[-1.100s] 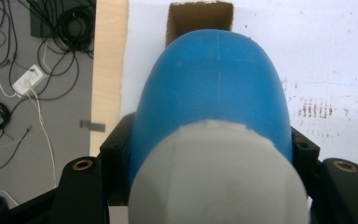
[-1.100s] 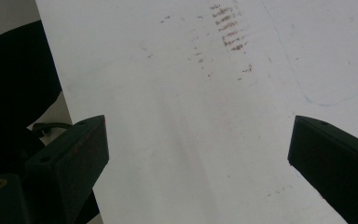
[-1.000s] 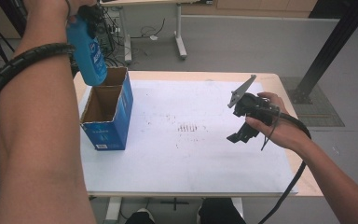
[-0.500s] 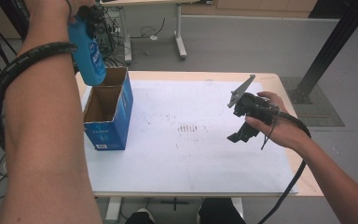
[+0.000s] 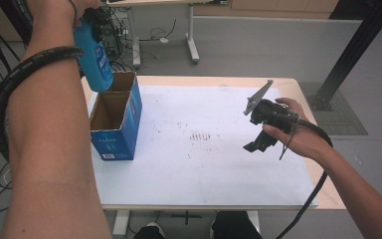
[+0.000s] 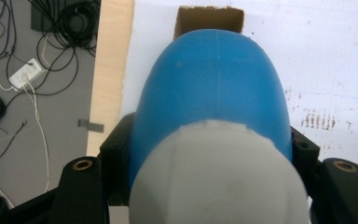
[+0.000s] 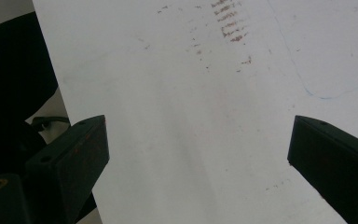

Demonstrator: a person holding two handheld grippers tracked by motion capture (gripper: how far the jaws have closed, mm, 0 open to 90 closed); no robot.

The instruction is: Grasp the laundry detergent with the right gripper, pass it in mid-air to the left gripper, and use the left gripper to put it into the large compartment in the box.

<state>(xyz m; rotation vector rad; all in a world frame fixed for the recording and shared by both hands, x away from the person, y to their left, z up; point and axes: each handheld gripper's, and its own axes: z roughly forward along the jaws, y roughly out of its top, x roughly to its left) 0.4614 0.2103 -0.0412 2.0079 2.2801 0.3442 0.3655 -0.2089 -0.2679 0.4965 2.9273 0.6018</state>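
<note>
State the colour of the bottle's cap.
Whitish grey cap, clearest in the left gripper view.

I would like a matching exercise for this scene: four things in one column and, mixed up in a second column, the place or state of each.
Things:
1. blue bottle
2. cardboard box
3. left hand-held gripper
4. right hand-held gripper

Places or states:
A. jaws wide apart, nothing between them
B. stands on the table's left part, top open
C. hangs in the air above the box, base down
D. jaws clamped on the bottle just under its white cap

Pairs: 1-C, 2-B, 3-D, 4-A
</note>
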